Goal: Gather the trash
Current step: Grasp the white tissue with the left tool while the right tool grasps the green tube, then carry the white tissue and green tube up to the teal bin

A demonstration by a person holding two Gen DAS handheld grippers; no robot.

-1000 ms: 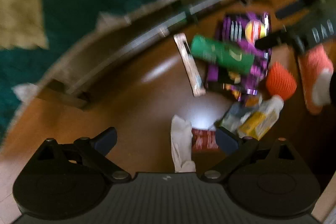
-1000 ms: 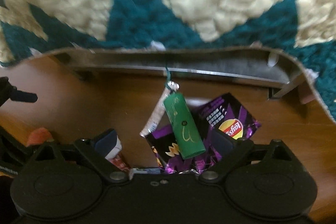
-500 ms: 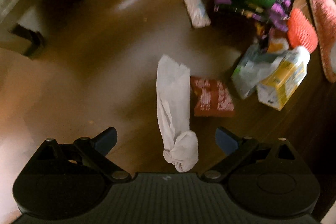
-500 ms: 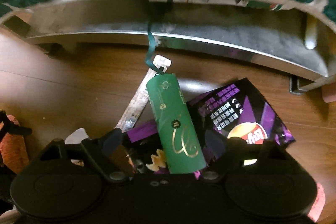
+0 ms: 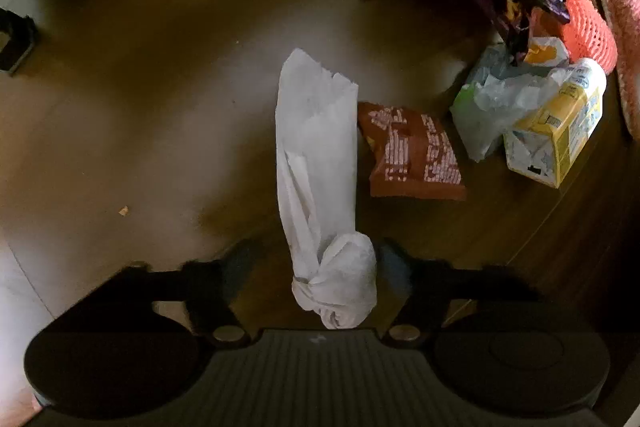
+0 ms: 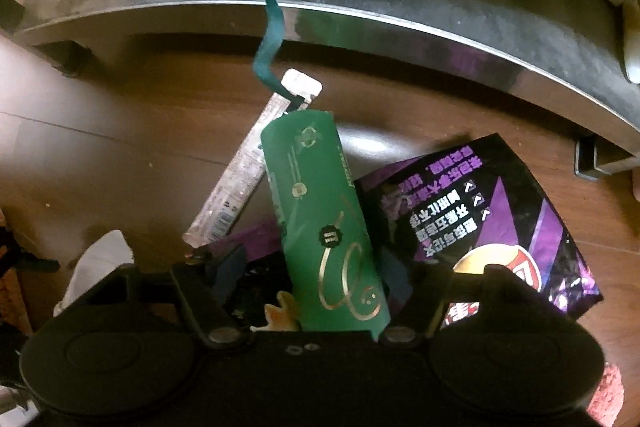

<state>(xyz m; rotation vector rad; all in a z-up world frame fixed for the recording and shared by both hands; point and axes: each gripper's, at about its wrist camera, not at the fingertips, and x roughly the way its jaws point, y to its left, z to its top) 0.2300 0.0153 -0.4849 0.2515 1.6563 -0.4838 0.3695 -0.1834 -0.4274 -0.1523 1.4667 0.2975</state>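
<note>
Trash lies on a brown wood floor. In the left wrist view a twisted white tissue (image 5: pixel 320 179) lies straight ahead, its knotted end between the fingers of my left gripper (image 5: pixel 316 267), which is open around it. Beside it lie a red-brown snack wrapper (image 5: pixel 412 155), a clear plastic bag (image 5: pixel 492 107) and a yellow carton (image 5: pixel 560 135). In the right wrist view my right gripper (image 6: pixel 310 267) is open around the lower end of a green tube-shaped box (image 6: pixel 324 223) lying on a purple chip bag (image 6: pixel 492 219). A long clear stick wrapper (image 6: pixel 244 179) lies left of the box.
A low metal bed-frame rail (image 6: pixel 400 23) crosses the floor behind the green box, with a leg bracket (image 6: pixel 596 159) at right. A green ribbon (image 6: pixel 270 39) hangs onto the wrapper. Pink slippers (image 5: pixel 624 27) and orange netting (image 5: pixel 588 27) lie at the right.
Both grippers have moved down and closer to the floor. The tissue now lies between the left fingers and the green box between the right fingers, whose gap has narrowed.
</note>
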